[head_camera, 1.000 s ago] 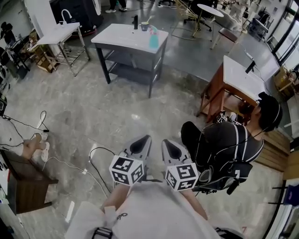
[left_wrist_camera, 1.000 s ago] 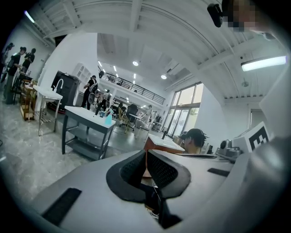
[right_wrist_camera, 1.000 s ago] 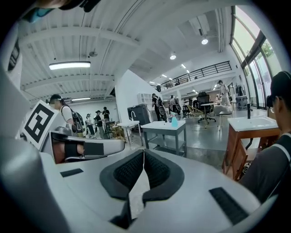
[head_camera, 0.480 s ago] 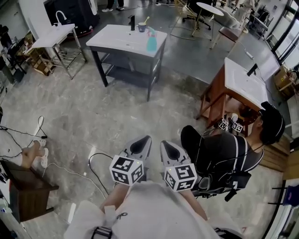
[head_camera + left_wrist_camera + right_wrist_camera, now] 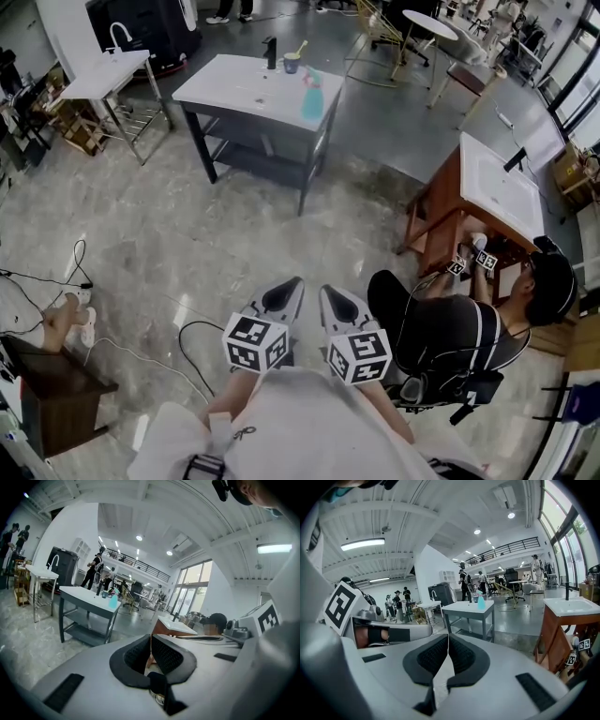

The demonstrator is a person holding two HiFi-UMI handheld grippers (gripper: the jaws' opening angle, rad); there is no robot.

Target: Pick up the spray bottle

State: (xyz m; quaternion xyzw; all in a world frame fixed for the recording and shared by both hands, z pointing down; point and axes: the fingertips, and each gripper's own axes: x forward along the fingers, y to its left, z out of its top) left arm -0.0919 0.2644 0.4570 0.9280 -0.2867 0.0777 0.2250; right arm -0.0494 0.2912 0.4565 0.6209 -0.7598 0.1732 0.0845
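Observation:
The spray bottle [image 5: 312,97] is teal and stands upright near the right edge of a white-topped table [image 5: 246,82] far ahead across the floor. It also shows small in the left gripper view, spray bottle [image 5: 113,601], and in the right gripper view, spray bottle [image 5: 481,602]. My left gripper [image 5: 286,292] and right gripper [image 5: 335,298] are held side by side close to my body, both pointing toward that table. Each is shut with nothing between its jaws, as seen on the left gripper [image 5: 151,637] and the right gripper [image 5: 448,637]. Both are well short of the bottle.
A cup with a brush [image 5: 292,61] and a black tap [image 5: 271,52] stand on the same table. A person sits on a chair [image 5: 450,333] at the right beside a wooden sink cabinet [image 5: 492,192]. Cables [image 5: 192,323] lie on the floor; a dark stool [image 5: 52,370] is at left.
The whole view has advanced toward the white-topped table, and the seated person has slid down and right in the head view. Both grippers stay shut, side by side.

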